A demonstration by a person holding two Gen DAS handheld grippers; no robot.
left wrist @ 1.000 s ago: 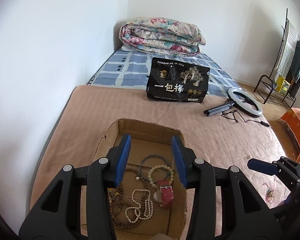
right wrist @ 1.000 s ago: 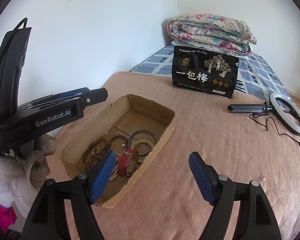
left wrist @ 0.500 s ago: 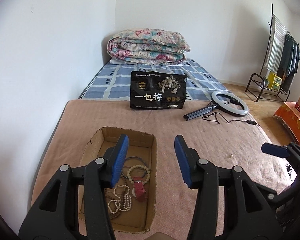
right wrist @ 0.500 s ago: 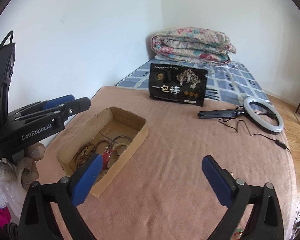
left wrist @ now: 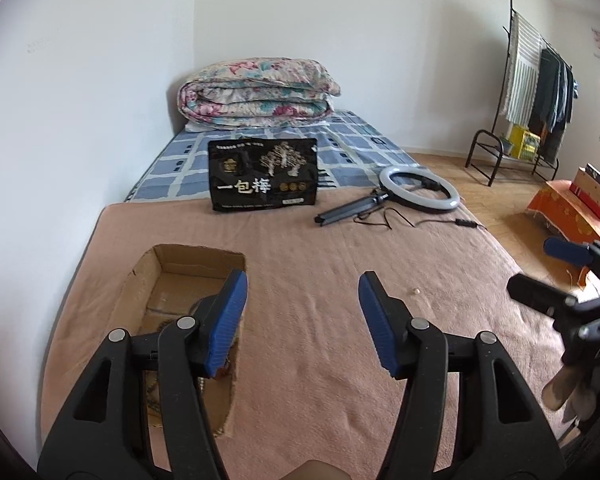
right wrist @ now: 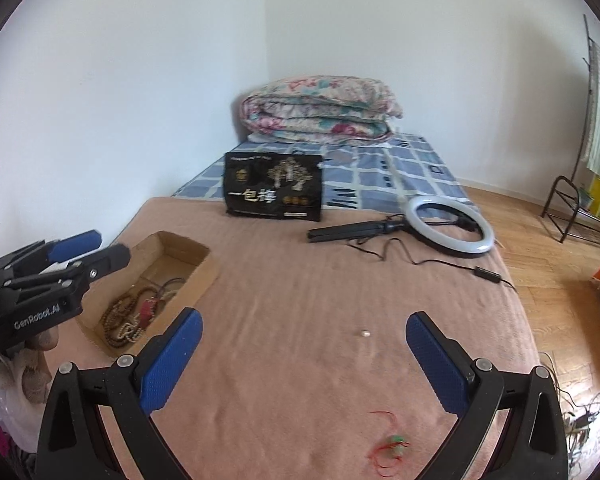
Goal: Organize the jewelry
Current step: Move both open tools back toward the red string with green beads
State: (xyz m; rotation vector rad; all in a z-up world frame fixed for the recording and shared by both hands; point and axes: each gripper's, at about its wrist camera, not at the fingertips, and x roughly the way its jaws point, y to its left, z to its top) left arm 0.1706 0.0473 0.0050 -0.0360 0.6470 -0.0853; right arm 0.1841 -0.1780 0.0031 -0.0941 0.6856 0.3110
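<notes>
Through the left wrist view, the left gripper has nothing between its opening jaws; the cardboard box of jewelry lies near-left, a loose bead ahead-right. From the right wrist view, the right gripper gapes wide and empty, the bead just ahead between its pads, likely nearer this hand; a red trinket lies closer still.

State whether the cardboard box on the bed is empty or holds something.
Not empty. In the right wrist view the cardboard box holds bead strings and a red strap on its floor.
</notes>
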